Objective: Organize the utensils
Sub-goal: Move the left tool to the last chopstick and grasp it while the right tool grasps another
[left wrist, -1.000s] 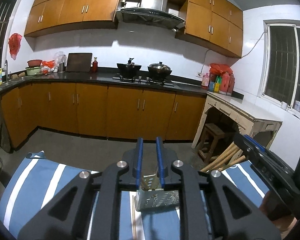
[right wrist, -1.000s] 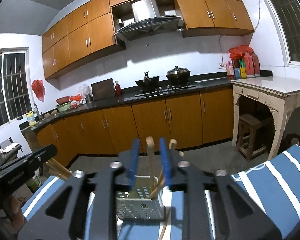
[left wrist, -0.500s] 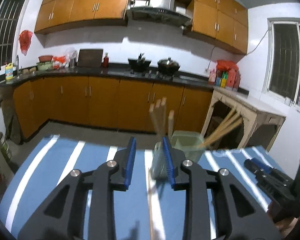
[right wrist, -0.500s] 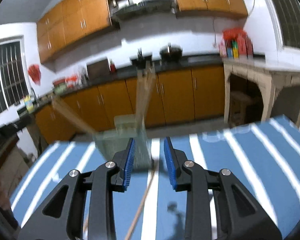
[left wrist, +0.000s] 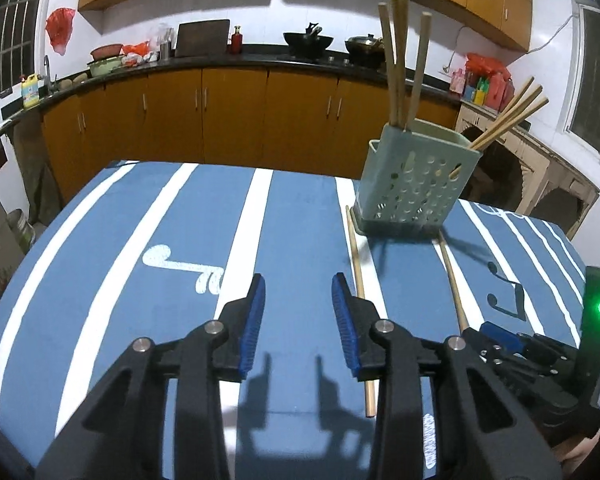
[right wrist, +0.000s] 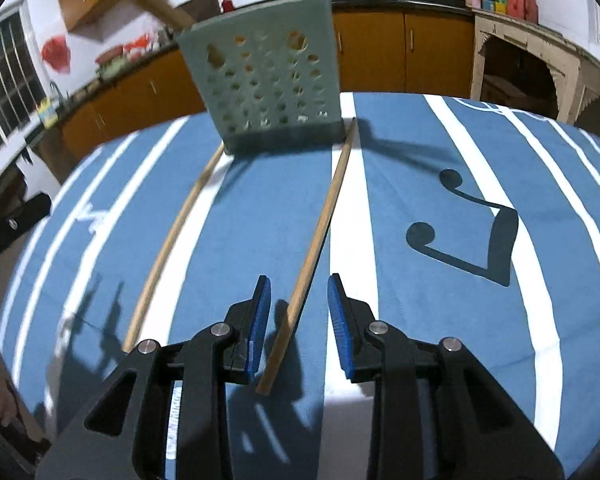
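Right, pale green holder (left wrist: 416, 188) w/ round holes stands upright on my blue striped cloth (left wrist: 172, 248), holding 6 wooden chopsticks (left wrist: 400, 60); 2 loose chopsticks (right wrist: 320, 232) lie in front. Sticks' tops cut off in right view. Left gripper (left wrist: 298, 320) & right gripper (right wrist: 298, 312) both spread, nothing held

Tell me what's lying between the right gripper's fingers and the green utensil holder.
In the right wrist view, a loose chopstick lies on the blue striped cloth, running from between the open right gripper up to the holder's base.
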`<state>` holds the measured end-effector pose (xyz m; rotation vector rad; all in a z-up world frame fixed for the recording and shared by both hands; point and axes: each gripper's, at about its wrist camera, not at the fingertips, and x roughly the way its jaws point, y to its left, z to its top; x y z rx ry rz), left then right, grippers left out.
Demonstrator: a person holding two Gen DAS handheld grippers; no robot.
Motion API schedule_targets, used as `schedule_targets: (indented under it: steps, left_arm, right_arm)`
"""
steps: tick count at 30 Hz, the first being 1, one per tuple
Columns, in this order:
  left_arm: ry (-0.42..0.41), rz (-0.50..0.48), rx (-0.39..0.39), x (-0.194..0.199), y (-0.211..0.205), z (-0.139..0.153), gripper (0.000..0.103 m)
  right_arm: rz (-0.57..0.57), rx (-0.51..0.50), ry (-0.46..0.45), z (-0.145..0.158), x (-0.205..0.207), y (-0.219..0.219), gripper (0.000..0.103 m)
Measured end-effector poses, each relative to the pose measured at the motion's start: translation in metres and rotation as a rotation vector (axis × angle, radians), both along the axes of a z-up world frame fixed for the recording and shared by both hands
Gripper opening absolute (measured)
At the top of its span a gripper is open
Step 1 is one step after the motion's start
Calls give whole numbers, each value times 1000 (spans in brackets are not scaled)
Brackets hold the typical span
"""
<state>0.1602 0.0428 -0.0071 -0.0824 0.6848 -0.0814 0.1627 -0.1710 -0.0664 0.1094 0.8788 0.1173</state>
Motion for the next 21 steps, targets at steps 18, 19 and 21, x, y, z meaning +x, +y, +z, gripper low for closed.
schedule_targets:
  steps: [18,19,21]
  left_arm:
    - [137,-134,35,20,-55,-46,37]
    - [144,-139,39,21,-57,-49,37]
    - [159,-145,53,23,-61,-55,37]
  right_arm:
    - [-248,12,7,-10,-2,-98,8]
    - [-249,16,7,-10,-3,-101,8]
    - [-240,21,4,-11,-4,-103,8]
